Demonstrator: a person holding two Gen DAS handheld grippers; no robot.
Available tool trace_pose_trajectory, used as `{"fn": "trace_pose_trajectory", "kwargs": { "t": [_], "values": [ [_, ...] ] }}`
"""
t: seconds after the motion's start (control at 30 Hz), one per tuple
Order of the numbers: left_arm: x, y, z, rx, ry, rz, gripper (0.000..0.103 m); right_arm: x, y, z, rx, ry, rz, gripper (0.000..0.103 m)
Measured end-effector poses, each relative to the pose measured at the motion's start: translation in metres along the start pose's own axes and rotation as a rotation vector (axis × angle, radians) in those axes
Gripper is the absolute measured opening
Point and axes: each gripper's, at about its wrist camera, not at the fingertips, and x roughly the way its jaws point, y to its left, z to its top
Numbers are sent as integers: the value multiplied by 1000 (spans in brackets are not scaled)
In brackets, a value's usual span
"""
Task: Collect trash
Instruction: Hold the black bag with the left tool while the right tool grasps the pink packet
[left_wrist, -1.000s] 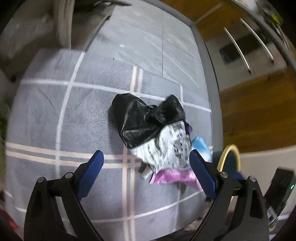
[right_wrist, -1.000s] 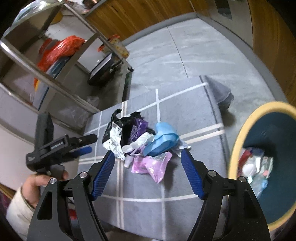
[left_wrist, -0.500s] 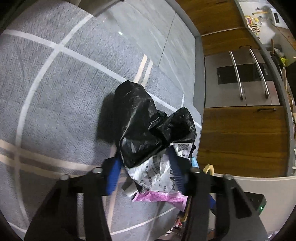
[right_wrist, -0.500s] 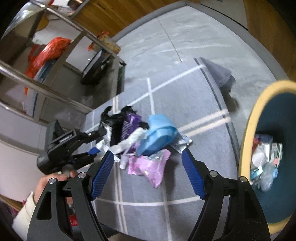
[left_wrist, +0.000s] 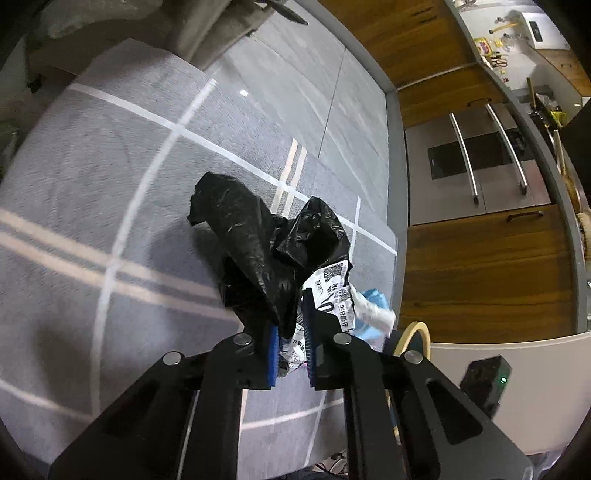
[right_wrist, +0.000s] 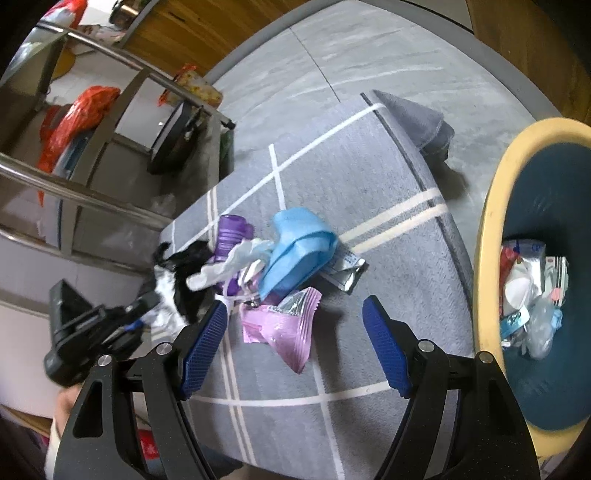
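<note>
trash pile (right_wrist: 266, 266) on grey rug (right_wrist: 369, 192) | left claw (left_wrist: 291, 332) clamped on black bag (left_wrist: 251, 251) | right claw (right_wrist: 295, 339) apart

A home kitchen: wooden cabinets (left_wrist: 487, 280) and a built-in steel appliance (left_wrist: 480, 170) on the right, grey tiled floor (left_wrist: 325, 110) beyond.

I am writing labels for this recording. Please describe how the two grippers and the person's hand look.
Both grippers, left and right, have matte black angular frames with cut-out openings and round silver rivets. Their jaws carry blue ribbed pads. No cables show. Seen from the right wrist, the left one bears a black boxy block on top; the hand under it wears a white sleeve.
</note>
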Motion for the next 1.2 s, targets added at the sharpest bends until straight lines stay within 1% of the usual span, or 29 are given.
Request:
{"fn": "trace_pose_trajectory", "kwargs": {
  "t": [0.17, 0.27, 0.33, 0.6, 0.83, 0.9, 0.93, 0.97, 1.0, 1.1, 1.2],
  "values": [
    [-18, -1, -7, 16, -7, 8, 10, 17, 2, -6, -6, 39, -21, 77],
    [-27, 3, -11, 15, -17, 18, 10, 23, 0, -8, 4, 47, -39, 77],
    [-34, 8, -14, 9, -26, 21, 9, 22, -1, -9, 14, 44, -35, 77],
    [-45, 6, -25, 13, -42, 12, 9, 21, 2, -9, 12, 41, -17, 77],
    [-50, -6, -33, 28, -47, -3, 9, 38, 4, -15, -15, 95, -31, 76],
    [-52, -9, -35, 32, -50, -9, 9, 42, 4, -16, -20, 111, -26, 67],
    [-53, -11, -37, 36, -51, -14, 9, 44, 4, -17, -24, 117, -21, 58],
    [-54, -13, -38, 39, -53, -17, 9, 44, 3, -18, -28, 122, -10, 52],
    [-55, -15, -40, 43, -55, -19, 9, 44, 4, -19, -33, 123, 3, 40],
    [-60, -19, -43, 61, -67, -23, 9, 39, 8, -21, -65, 115, 37, 29],
    [-64, -23, -43, 70, -77, -31, 9, 32, 13, -25, -91, 120, 47, 25]
  ]
}}
